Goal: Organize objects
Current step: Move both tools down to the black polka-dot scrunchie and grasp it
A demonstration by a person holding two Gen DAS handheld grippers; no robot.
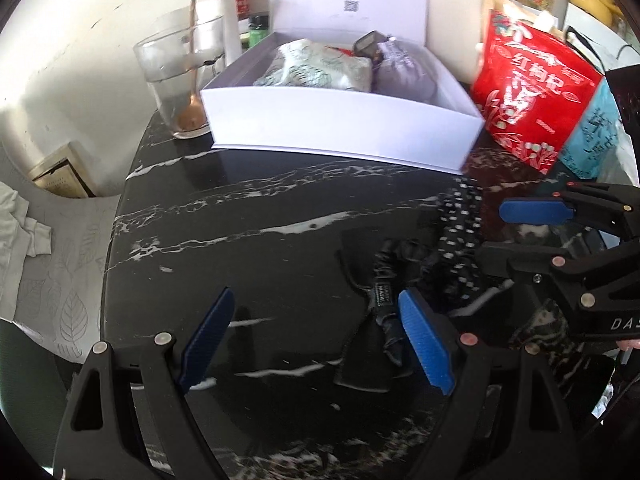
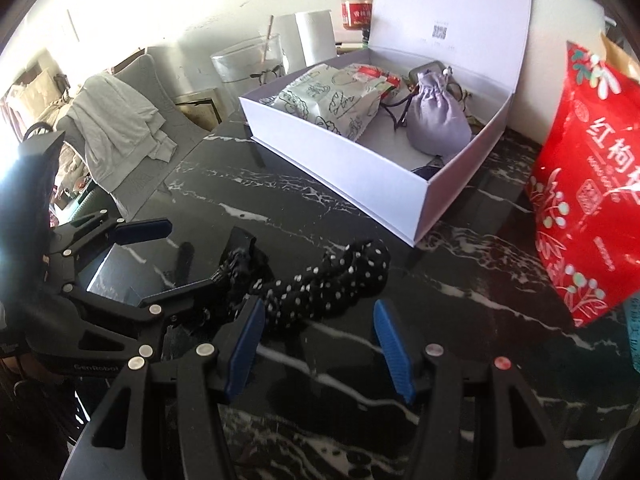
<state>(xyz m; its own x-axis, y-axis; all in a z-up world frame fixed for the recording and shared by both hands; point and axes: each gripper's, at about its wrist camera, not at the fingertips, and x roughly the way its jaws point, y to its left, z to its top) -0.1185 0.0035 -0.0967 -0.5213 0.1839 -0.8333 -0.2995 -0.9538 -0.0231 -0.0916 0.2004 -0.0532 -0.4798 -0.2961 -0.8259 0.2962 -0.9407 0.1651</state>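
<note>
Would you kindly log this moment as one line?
left gripper: open, empty | right gripper: open, empty | polka-dot scrunchie: on table | white box: open

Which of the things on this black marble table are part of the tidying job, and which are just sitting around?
Part of the job:
- polka-dot scrunchie
- black scrunchie
- open white box, which already holds a lilac pouch and a printed packet

Probably just lying about:
- red snack bag
- glass with spoon
- red-labelled jar
</note>
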